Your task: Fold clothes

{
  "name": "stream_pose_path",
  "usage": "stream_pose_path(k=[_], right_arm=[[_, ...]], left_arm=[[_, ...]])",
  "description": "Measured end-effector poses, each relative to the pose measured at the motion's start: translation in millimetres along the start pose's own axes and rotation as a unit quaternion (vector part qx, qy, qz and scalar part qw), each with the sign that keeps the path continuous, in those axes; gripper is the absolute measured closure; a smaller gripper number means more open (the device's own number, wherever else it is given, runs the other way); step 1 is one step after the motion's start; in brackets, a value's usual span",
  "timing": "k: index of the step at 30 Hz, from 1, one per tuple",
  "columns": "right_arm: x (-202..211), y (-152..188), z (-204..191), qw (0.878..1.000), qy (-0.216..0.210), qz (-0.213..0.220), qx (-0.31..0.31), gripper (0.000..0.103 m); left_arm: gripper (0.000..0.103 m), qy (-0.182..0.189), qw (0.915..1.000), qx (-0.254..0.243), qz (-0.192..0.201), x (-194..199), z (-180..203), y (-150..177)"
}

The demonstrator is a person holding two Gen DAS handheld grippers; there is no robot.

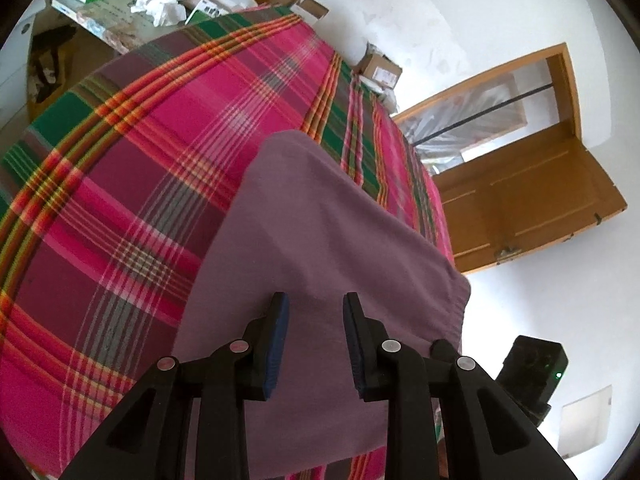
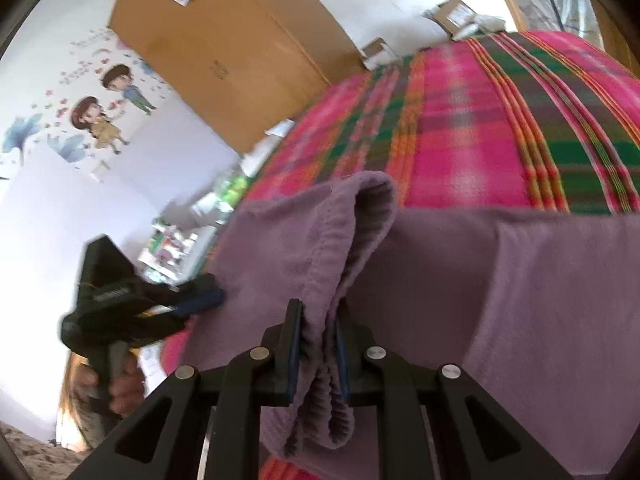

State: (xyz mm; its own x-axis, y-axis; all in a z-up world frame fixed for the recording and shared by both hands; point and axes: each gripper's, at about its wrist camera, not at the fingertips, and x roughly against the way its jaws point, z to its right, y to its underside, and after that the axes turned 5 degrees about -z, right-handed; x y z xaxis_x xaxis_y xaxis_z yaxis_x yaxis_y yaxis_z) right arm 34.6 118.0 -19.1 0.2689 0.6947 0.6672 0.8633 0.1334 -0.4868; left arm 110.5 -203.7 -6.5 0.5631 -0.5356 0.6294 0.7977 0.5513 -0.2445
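A: Where's the garment?

B: A purple garment [image 2: 500, 300] lies on the plaid bedspread [image 2: 480, 140]. The right gripper [image 2: 318, 340] has clamped its ribbed hem [image 2: 320, 420].

A: Risk?

B: A thin bite; the hem might slip free. The left gripper [image 1: 316, 344], jaws parted and empty, hovers above the fabric. Only the left view shows the wooden door [image 1: 532, 208].

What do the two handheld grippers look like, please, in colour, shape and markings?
Both are black plastic. The left gripper and the right gripper each have two flat fingers with dark blue pads, angular linkage arms with triangular cut-outs, and round silver pivot pins. From the right wrist view, the left one's body bears small lettering, too blurred to read.
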Motion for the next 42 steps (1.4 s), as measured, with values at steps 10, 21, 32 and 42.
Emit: stream_pose_path(k=[10,21,32,42], right_arm=[[-3.1,1.3,-1.2,0.999,0.046,-0.007,0.015,0.08],[19.6,2.8,-30.4,0.986,0.127,0.06,0.091,0.079],[-32.2,-32.7,-21.3,0.984,0.166,0.018,0.066,0.083],[-11.2,-19.7,-38.8,0.984,0.139,0.026,0.106,0.083]], left_arm=[[0.074,-0.007,0.9999,-0.006,-0.009,-2.4,-4.0,-5.4],[0.074,-0.013,0.9999,-0.006,0.0,0.1,-9.7,-19.2],[0.074,-0.009,0.9999,0.006,-0.009,-0.6,-15.9,-22.1],[0.074,-0.02,0.9996,-0.012,-0.012,6.4,-10.3,-20.1]])
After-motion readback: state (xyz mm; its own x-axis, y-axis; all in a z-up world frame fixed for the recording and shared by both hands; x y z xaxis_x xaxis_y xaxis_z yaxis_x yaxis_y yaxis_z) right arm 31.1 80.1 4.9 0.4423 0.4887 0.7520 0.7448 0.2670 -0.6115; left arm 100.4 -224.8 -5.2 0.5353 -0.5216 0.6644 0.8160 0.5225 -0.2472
